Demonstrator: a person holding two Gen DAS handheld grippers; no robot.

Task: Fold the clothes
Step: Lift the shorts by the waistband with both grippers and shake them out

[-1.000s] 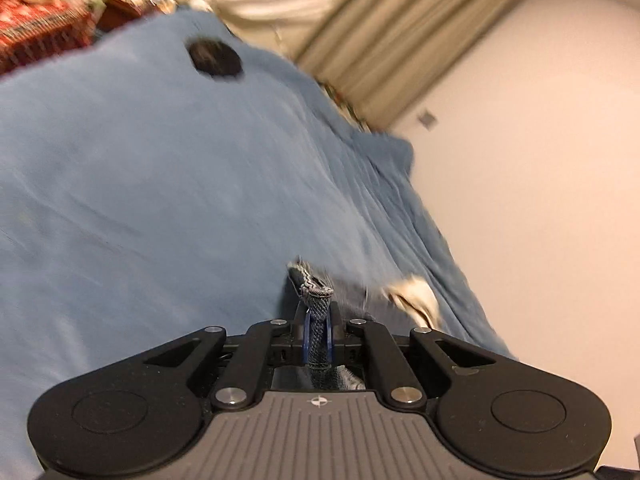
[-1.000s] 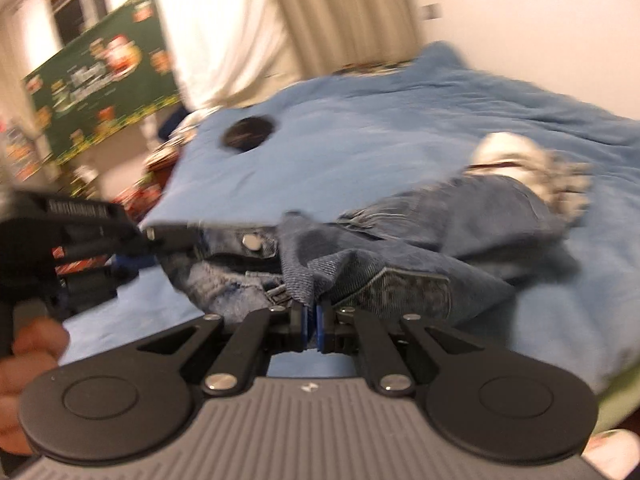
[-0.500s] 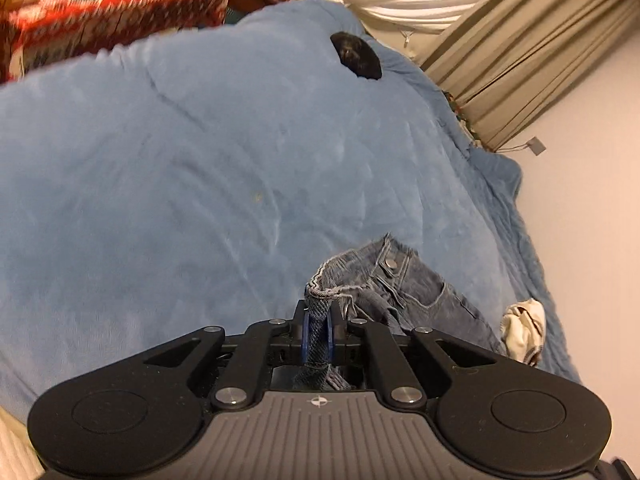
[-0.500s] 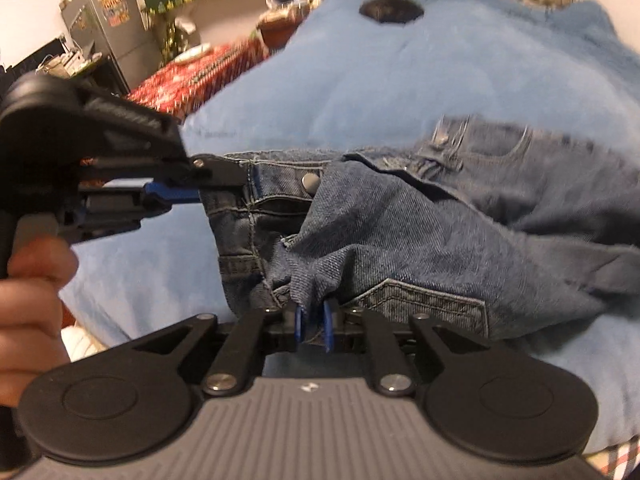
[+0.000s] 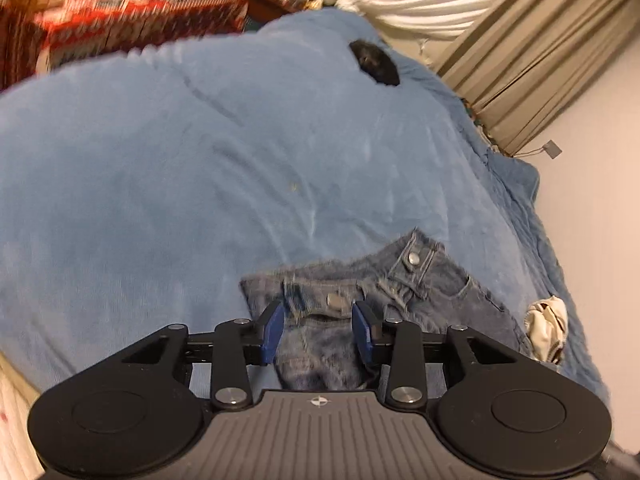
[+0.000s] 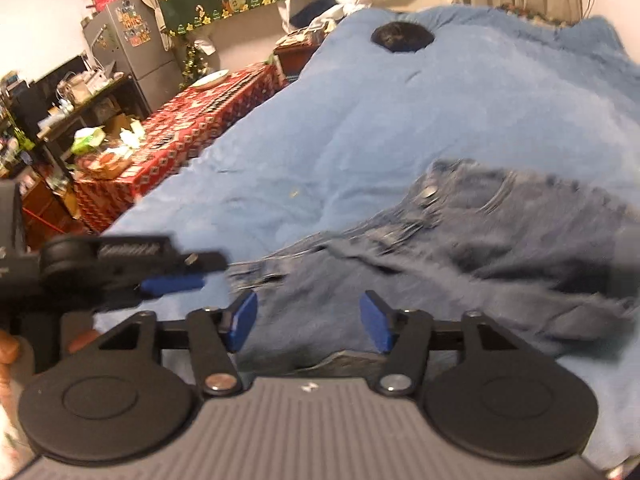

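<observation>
In the left wrist view, the left gripper (image 5: 318, 330) is seen with its jaws just parted, the blue pads clear of the denim jeans (image 5: 400, 292), whose waistband is laid on the blue blanket (image 5: 180, 184) between them.

In the right wrist view, the right gripper (image 6: 308, 322) is likewise spread, having just been opening; the jeans are spread blurred beneath it, unpinched.

Here's the bed (image 5: 160, 184), covered in a blue blanket (image 6: 460, 120), a bit rumpled. Jeans (image 5: 424, 292) lie flat on it at the near edge, waistband and button showing. A pale bundle of cloth (image 5: 548, 332) sits just beside them, and a dark round thing (image 5: 374, 62) rests well apart, far up the bed.
</observation>
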